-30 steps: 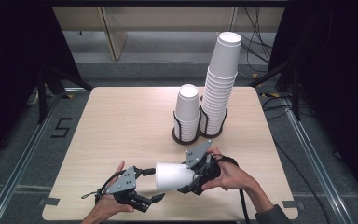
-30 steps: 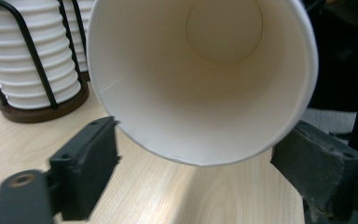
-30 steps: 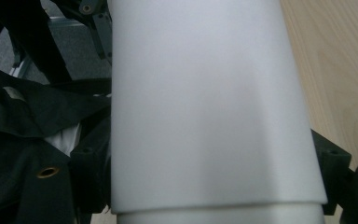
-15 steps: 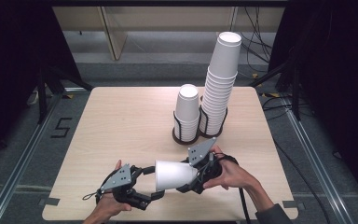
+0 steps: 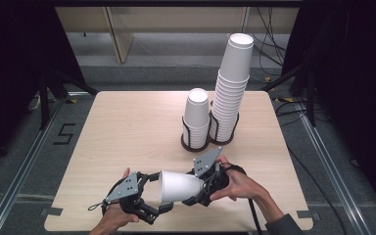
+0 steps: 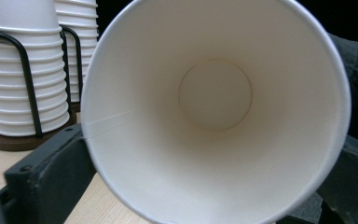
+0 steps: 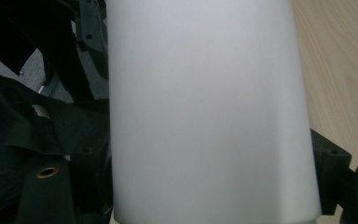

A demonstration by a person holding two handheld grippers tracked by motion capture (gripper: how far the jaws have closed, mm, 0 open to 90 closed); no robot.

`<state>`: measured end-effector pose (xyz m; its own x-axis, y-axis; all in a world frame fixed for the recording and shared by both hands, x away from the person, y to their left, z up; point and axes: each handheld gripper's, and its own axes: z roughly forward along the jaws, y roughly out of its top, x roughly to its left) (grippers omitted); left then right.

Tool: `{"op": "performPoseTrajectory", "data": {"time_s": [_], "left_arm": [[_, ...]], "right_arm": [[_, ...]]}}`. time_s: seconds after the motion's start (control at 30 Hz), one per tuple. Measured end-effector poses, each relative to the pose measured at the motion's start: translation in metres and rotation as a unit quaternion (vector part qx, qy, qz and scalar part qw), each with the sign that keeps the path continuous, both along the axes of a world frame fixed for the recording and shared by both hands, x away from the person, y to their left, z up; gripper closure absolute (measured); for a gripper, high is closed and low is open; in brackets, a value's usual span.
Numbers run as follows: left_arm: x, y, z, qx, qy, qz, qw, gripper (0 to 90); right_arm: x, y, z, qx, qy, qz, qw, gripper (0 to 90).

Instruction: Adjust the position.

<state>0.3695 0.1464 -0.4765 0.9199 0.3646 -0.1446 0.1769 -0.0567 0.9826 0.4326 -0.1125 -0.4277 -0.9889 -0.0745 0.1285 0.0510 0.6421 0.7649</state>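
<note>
White paper cup (image 5: 178, 187) lies on its side in the air just above the near edge of the desk (image 5: 127, 132), its mouth turned toward the left tongs (image 5: 152, 196) and its base toward the right tongs (image 5: 200, 188). The right tongs are clamped on the cup's narrow end, a jaw on either flank in the right gripper view. The left tongs' jaws have just been opening; they now stand wide, flanking the rim with no visible squeeze on it. Farther back, a short cup stack (image 5: 196, 116) and a tall cup stack (image 5: 231, 88) stand in a black wire holder (image 5: 196, 143).
</note>
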Motion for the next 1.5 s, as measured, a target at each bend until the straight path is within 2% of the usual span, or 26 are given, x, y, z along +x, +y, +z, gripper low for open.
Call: {"op": "performPoseTrajectory", "data": {"time_s": [0.27,0.33,0.47,0.5,0.6,0.73,0.8,0.87,0.97,1.07,1.17,1.27,1.3,1.37,1.4,1.5], "left_arm": [[0.0,-0.002,-0.002,-0.008,-0.003,-0.005,1.0,0.4],[0.001,-0.002,-0.003,-0.009,-0.009,-0.008,0.9999,2.3],[0.002,0.0,-0.001,0.003,-0.008,-0.011,0.9999,5.3],[0.001,0.001,0.001,0.016,-0.012,-0.009,0.9998,5.3],[0.001,0.001,0.003,0.025,-0.018,-0.016,0.9994,7.1],[0.0,-0.002,0.003,0.028,-0.021,-0.013,0.9993,7.9],[-0.001,-0.002,0.004,0.053,-0.022,-0.004,0.9983,8.2],[-0.001,-0.002,0.004,0.056,-0.021,-0.002,0.9982,8.3],[0.0,-0.002,0.007,0.07,-0.013,0.005,0.9974,8.8],[-0.001,-0.004,0.008,0.095,-0.02,0.004,0.9953,8.8],[-0.003,-0.005,0.009,0.118,-0.018,0.009,0.9928,8.8],[-0.003,-0.008,0.011,0.135,-0.018,0.01,0.9907,8.7],[-0.004,-0.008,0.012,0.135,-0.016,0.012,0.9906,8.7],[-0.004,-0.009,0.012,0.139,-0.015,0.012,0.9901,8.7],[-0.004,-0.009,0.013,0.144,-0.015,0.012,0.9894,8.7],[-0.005,-0.01,0.014,0.153,-0.011,0.013,0.9881,8.7]], "right_arm": [[-0.003,0.004,-0.004,-0.014,0.001,0.003,0.9999,23.4],[-0.003,0.006,-0.005,-0.016,-0.008,0.008,0.9998,23.4],[-0.003,0.006,-0.006,-0.02,-0.006,0.009,0.9997,23.8],[-0.003,0.006,-0.006,-0.02,-0.006,0.009,0.9997,23.9],[-0.004,0.006,-0.008,-0.026,-0.005,0.009,0.9996,23.6],[-0.003,0.007,-0.009,-0.037,0.001,-0.002,0.9993,20.7],[-0.003,0.006,-0.009,-0.059,-0.008,-0.022,0.998,16.8],[-0.003,0.005,-0.009,-0.062,-0.01,-0.026,0.9977,17.3],[-0.003,0.002,-0.003,-0.078,-0.049,-0.038,0.995,15.8],[-0.01,0.004,0.004,-0.096,-0.076,-0.043,0.9916,16.1],[-0.014,0.007,0.009,-0.112,-0.103,-0.045,0.9873,16.3],[-0.019,0.01,0.011,-0.118,-0.114,-0.044,0.9854,16.2],[-0.022,0.011,0.011,-0.126,-0.111,-0.053,0.9844,16.2],[-0.022,0.013,0.01,-0.13,-0.12,-0.045,0.9833,16.1],[-0.025,0.015,0.009,-0.136,-0.119,-0.053,0.9821,16.5],[-0.027,0.025,0.004,-0.145,-0.143,-0.035,0.9784,17.6]]}}
